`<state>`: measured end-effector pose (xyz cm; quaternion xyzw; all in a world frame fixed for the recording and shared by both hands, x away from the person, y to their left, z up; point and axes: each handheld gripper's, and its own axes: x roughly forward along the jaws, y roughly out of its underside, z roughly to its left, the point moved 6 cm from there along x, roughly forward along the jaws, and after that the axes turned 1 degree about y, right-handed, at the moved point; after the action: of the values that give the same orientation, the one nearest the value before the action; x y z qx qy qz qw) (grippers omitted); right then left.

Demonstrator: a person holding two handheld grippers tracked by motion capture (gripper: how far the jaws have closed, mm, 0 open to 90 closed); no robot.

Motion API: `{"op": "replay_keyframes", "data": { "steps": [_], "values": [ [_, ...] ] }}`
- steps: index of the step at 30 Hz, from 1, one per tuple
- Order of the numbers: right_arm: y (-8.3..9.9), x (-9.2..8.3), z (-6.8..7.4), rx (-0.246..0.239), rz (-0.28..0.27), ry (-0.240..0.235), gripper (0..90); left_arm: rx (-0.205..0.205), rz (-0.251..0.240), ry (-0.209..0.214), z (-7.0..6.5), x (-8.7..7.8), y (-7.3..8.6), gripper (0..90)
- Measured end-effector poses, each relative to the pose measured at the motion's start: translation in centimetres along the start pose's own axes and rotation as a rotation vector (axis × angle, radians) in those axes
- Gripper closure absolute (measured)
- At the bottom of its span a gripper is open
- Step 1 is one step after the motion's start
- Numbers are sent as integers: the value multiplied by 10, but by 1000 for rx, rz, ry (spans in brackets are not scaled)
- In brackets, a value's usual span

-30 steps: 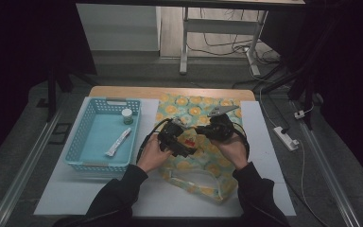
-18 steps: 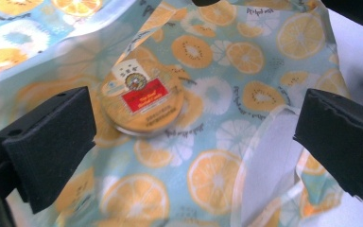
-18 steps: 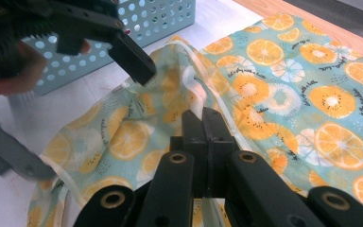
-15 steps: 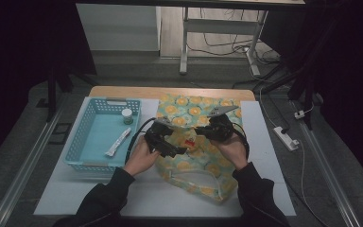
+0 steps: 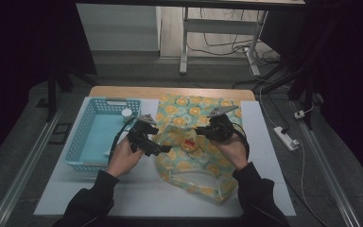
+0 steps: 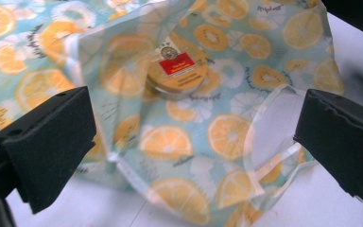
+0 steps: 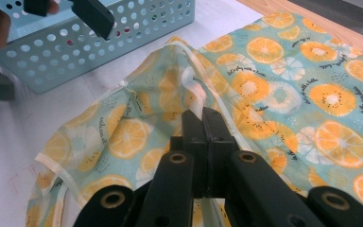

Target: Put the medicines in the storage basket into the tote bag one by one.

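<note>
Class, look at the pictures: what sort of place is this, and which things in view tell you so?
Probably a lab or recording workspace, not a home: a white table ringed by dark curtains, loose cables and a power strip on the floor, and a metal frame stand behind.

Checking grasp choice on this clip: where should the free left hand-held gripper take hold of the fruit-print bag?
Probably the pale handle loop on the fruit-print bag, approached from its open mouth side. It stands clear of the tin inside, and the right hand-held gripper pinches the opposite rim.
</note>
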<state>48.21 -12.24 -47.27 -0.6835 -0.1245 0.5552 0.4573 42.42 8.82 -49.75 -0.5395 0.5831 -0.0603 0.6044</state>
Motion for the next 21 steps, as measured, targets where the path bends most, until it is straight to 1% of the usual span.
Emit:
{"op": "replay_keyframes", "data": {
  "steps": [4,12,14,17,21],
  "values": [
    [0,0,0,1,-1,0,896,-13,-22,-24,6,-12,5,0],
    [0,0,0,-1,-1,1,896,-32,-24,-97,21,-32,13,0],
    [0,0,0,-1,-2,1,896,-40,-16,-118,25,-35,16,0],
    [0,-2,-1,-1,-5,1,896,-57,-15,-149,31,-43,21,0],
    [0,-2,-1,-1,-6,2,896,-82,-32,-186,39,-55,27,0]
  ]
}}
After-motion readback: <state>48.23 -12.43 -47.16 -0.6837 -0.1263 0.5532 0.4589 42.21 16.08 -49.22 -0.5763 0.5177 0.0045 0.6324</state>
